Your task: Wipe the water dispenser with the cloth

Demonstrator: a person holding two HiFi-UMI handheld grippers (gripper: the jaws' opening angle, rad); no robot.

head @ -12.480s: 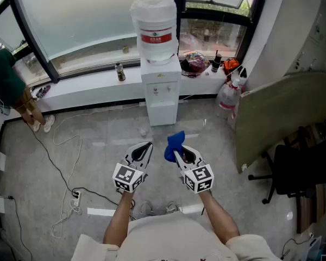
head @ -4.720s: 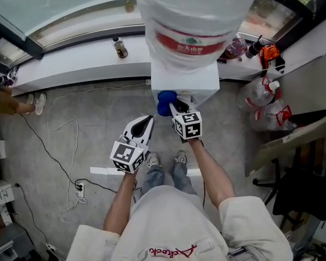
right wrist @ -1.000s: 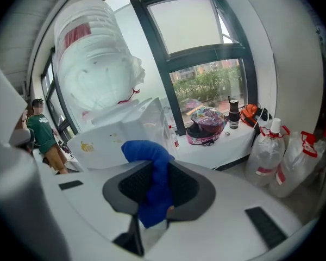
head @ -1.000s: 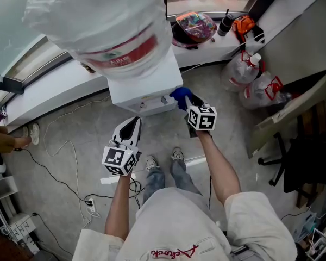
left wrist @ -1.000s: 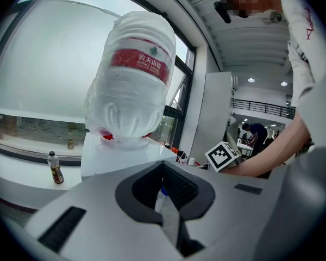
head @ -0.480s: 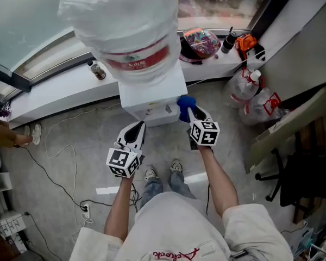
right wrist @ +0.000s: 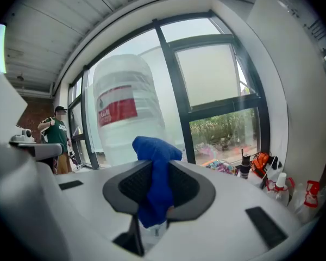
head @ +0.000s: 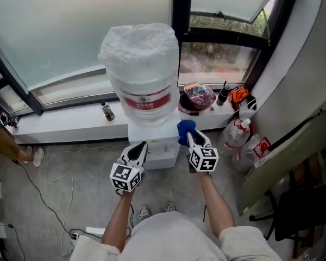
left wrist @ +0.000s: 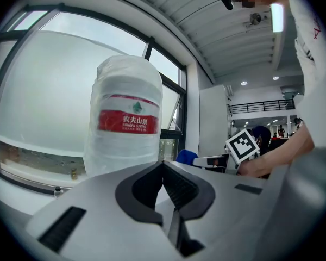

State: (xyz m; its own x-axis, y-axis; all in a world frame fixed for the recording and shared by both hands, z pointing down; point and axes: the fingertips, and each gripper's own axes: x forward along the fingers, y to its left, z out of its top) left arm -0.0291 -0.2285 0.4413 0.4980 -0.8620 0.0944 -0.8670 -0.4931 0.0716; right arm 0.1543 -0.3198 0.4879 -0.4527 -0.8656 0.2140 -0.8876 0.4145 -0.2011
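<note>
Head view alone: we see the white water dispenser [head: 162,150] from above, its back to the window sill [head: 65,125], with the grey floor [head: 65,194] and a thin cable [head: 41,173] lying on it.
Left gripper view alone: it looks up at the bottle [left wrist: 125,145] and catches the other gripper's square-marker cube at 3 o'clock of it.
Right gripper view alone: a person in a green top [right wrist: 56,134] stands at 9 o'clock of the bottle, and greenery shows through the window at 3 o'clock.
Writing: the bottle's red label [left wrist: 125,122] carries white Chinese characters over "NONGFU SPRING" — we can read it only in the left gripper view.
Left gripper [left wrist: 163,165]: jaws pressed together with nothing between them, held low in front of the dispenser.
Right gripper [right wrist: 157,165]: clamped on the blue cloth [right wrist: 154,184], which bunches up above the jaws and hangs below them.
Cloth's place: in the head view it sits at the dispenser's top corner, at 3 o'clock of the bottle's base; we cannot tell whether it touches.
Edges: the bottle overhangs most of the dispenser's top, leaving narrow strips at the front and right edges.
Open room: the floor at 9 o'clock of the dispenser lies open but for the cable — at 3 o'clock, plastic bottles [head: 234,139] and a leaning board [head: 293,151] crowd close.
</note>
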